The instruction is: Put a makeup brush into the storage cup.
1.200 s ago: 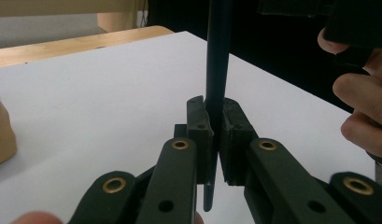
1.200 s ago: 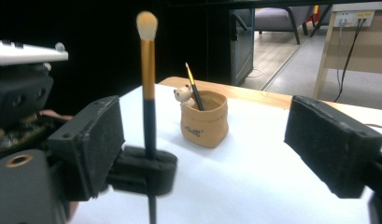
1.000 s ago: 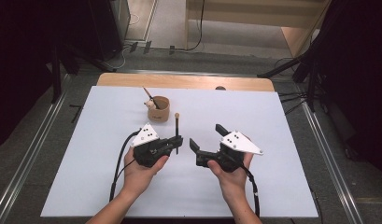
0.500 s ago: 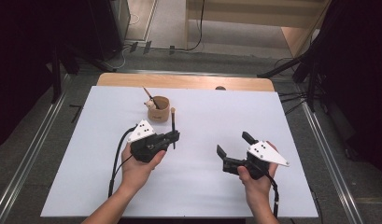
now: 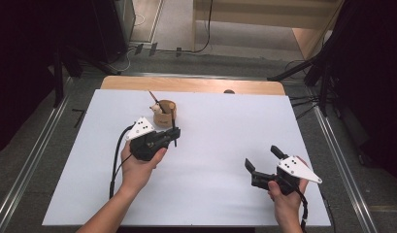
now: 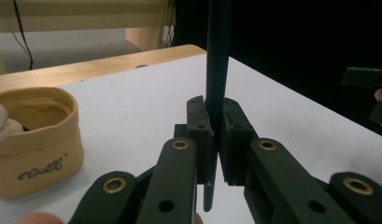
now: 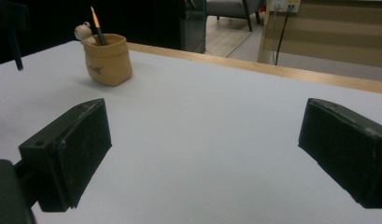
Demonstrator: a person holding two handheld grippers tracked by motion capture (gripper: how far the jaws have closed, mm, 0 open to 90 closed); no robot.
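A white table [image 5: 210, 145] fills the middle of a dark room. Near its centre-left the left gripper [image 5: 173, 137] clenches a dark pen [image 6: 216, 84] upright, probably to drop it into the tan fabric pot [image 5: 165, 113] just beyond, whose looping dark logo is unreadable. The right gripper [image 5: 264, 158] hangs near the right edge, jaws spread and empty.

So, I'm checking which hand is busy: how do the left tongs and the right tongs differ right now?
The left tongs are shut on a dark pen held upright; the right tongs are open with nothing between them. The left tongs sit close beside the tan pouch; the right tongs are far off near the table's front right corner. Both are black, hand-held, with a grey plate on top.
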